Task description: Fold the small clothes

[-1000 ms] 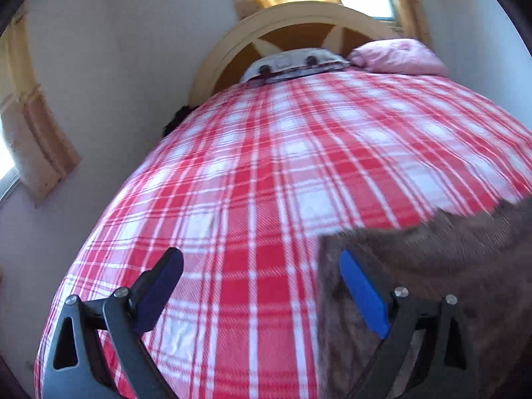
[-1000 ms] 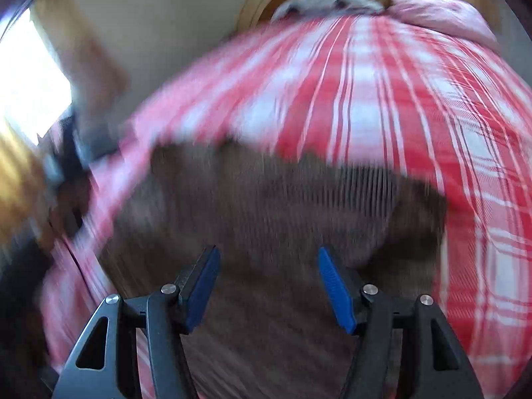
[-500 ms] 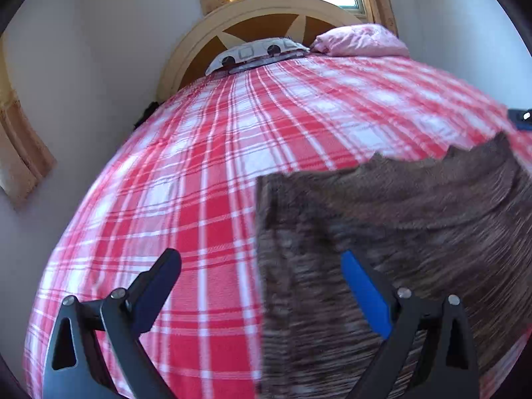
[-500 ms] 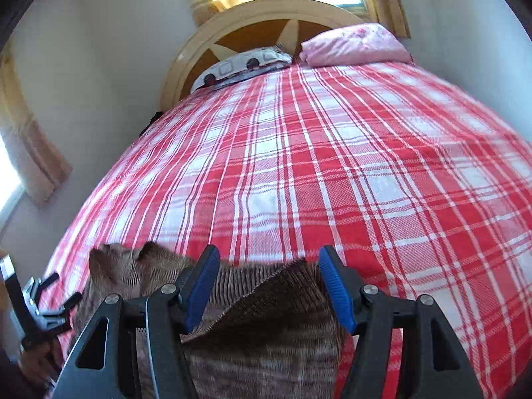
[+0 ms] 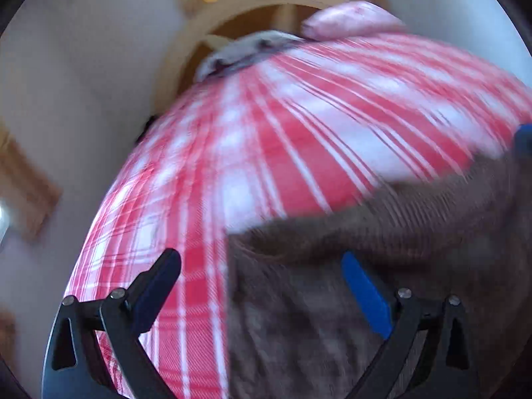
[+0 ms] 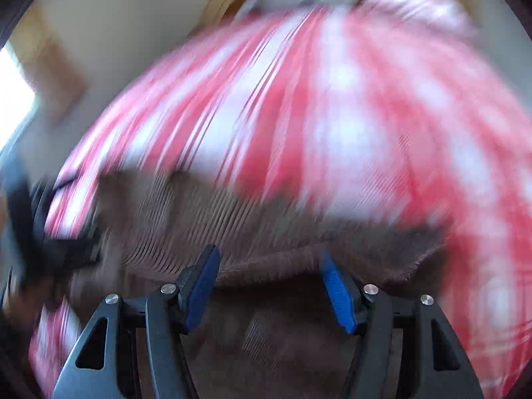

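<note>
One brown garment | one plaid bed | two pillows

Garment on bedspread

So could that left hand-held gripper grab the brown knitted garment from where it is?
Probably yes. The left hand-held gripper is open, the brown garment's edge lies right between its fingers on the checked bedspread, and nothing blocks it.

The left gripper fills the lower frame, jaws wide apart with nothing pinched. A brown garment covers the lower right, on a red plaid bedspread. A pink pillow sits top centre.
</note>
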`<action>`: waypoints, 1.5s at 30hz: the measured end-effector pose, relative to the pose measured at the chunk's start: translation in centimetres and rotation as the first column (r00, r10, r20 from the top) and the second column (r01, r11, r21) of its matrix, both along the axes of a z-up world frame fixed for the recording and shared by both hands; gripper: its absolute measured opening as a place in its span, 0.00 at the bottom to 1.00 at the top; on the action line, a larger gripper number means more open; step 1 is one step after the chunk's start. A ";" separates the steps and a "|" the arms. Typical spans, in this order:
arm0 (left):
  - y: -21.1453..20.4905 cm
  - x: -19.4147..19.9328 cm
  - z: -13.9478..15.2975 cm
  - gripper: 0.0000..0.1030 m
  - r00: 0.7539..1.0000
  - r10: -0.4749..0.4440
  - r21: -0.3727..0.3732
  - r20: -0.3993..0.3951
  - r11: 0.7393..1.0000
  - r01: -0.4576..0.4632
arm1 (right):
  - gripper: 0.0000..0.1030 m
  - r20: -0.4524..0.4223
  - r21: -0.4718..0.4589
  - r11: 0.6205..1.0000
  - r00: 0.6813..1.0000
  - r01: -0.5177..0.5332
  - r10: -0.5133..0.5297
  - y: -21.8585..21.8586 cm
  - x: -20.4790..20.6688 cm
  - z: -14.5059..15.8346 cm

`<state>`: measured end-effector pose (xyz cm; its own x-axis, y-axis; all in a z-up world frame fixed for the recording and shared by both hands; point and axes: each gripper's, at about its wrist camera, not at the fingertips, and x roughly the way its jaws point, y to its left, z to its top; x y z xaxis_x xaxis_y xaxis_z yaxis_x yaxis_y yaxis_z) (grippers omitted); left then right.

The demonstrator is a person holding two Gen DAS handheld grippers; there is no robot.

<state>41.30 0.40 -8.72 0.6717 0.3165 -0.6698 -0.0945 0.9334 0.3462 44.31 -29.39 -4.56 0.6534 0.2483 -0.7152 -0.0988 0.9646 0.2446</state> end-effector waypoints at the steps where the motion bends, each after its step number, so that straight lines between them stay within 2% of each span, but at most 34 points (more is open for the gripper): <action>1: 1.0 0.2 0.9 0.97 0.999 0.030 -0.051 0.022 0.998 -0.029 | 0.61 0.024 0.059 0.998 1.000 0.016 -0.017 -0.8 -0.1 0.7; 3: 2.6 -0.2 1.9 0.97 0.997 0.059 -0.086 0.057 0.995 -0.054 | 0.62 0.037 0.106 0.994 0.999 -0.007 0.003 -1.4 -0.7 1.4; 7: 4.9 -2.6 1.1 0.97 0.998 0.047 -0.035 0.044 0.998 -0.046 | 0.64 0.022 -0.037 0.999 0.999 -0.029 0.030 -0.2 -2.8 0.3; 11: 7.6 -6.1 -0.7 0.97 0.998 0.059 -0.067 -0.022 0.996 -0.061 | 0.64 -0.042 0.024 0.996 0.996 -0.081 0.082 0.9 -5.4 -1.6; 14: 8.1 -9.2 -1.4 0.97 0.998 0.043 -0.091 -0.051 0.995 -0.047 | 0.64 -0.056 0.027 0.988 0.987 -0.152 0.154 4.0 -8.2 -2.0; 19: 7.0 -13.6 -3.4 0.98 0.995 -0.013 -0.103 -0.099 0.995 0.003 | 0.64 -0.090 -0.013 0.950 0.946 -0.313 0.311 11.3 -11.6 -3.2; 22: 6.6 -14.8 -3.3 0.98 0.998 -0.021 -0.058 -0.061 0.998 0.018 | 0.64 -0.099 -0.090 0.918 0.920 -0.387 0.379 15.4 -14.0 -4.1; 25: 6.8 -15.2 -3.2 0.98 0.997 -0.028 -0.076 -0.073 0.997 0.023 | 0.64 -0.162 -0.171 0.883 0.897 -0.437 0.412 18.1 -15.4 -6.3; 27: 7.5 -15.6 -3.1 0.98 0.997 -0.027 -0.105 -0.078 0.994 0.019 | 0.64 -0.121 -0.255 0.868 0.905 -0.426 0.409 18.9 -16.4 -6.3; 30: 8.6 -16.4 -2.8 0.98 0.997 -0.011 -0.145 -0.075 0.989 0.000 | 0.64 -0.113 -0.261 0.868 0.906 -0.423 0.408 19.6 -16.8 -5.7; 32: 9.4 -16.7 -2.8 0.99 0.997 0.007 -0.147 -0.072 0.989 -0.017 | 0.64 -0.089 -0.297 0.848 0.897 -0.438 0.432 20.9 -17.3 -5.1; 36: 11.3 -17.0 -3.3 0.99 0.995 0.038 -0.171 -0.094 0.984 -0.054 | 0.64 -0.074 -0.389 0.786 0.866 -0.481 0.494 24.5 -17.7 -5.7; 45: 14.0 -17.7 -3.7 0.99 0.990 0.072 -0.205 -0.123 0.974 -0.096 | 0.64 -0.003 -0.505 0.727 0.844 -0.464 0.537 29.3 -18.9 -6.0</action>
<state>23.59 14.39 -12.39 0.5638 0.2126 -0.7981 -0.1467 0.9767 0.1565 25.40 -0.11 -10.52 0.6282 0.2251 -0.7447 -0.5970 0.7533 -0.2760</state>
